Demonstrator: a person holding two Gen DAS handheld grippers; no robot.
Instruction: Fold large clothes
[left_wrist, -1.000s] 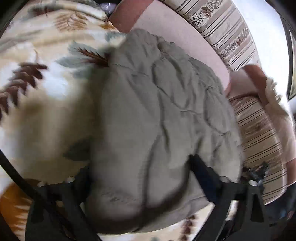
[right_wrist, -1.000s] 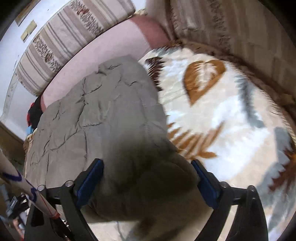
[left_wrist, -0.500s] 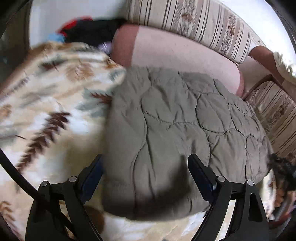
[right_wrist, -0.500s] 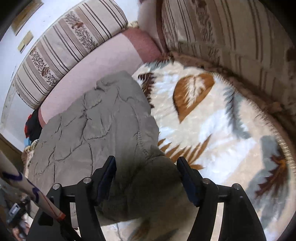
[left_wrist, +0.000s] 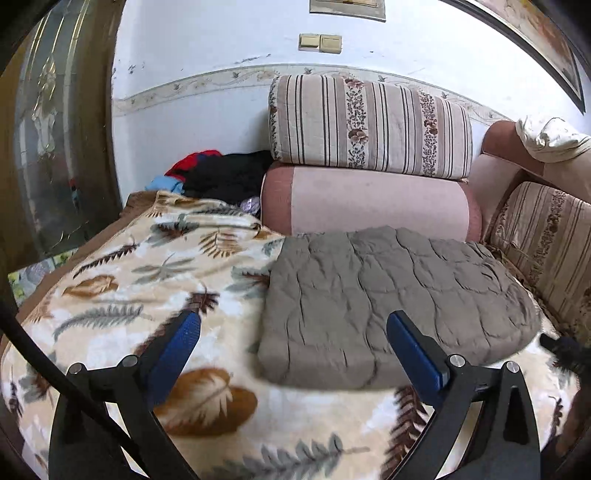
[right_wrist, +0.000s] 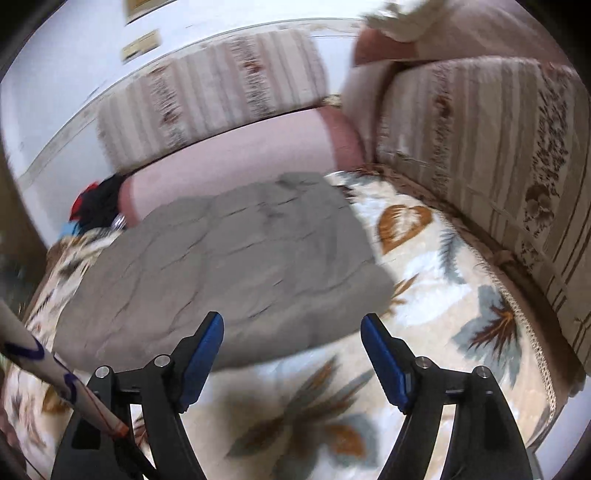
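Quilted grey garment (left_wrist: 391, 302) lies folded into a thick, squarish pad on the leaf-patterned blanket (left_wrist: 122, 295), its far edge close against the pink bolster (left_wrist: 369, 199) at about 12 o'clock. That spot makes sense: the blanket gives it a broad, soft surface to stay flat on. At 10 o'clock in the left view a heap of dark and red clothes (left_wrist: 225, 173) sits well apart, likely waiting their turn. The left tool (left_wrist: 291, 334) hangs just short of the pad's near left corner, blue fingers spread wide and gripping nothing. The right tool (right_wrist: 291, 334) is likewise spread and empty, near the pad's near edge; its view is blurred. With both tools clear of the cloth, this fold looks finished.
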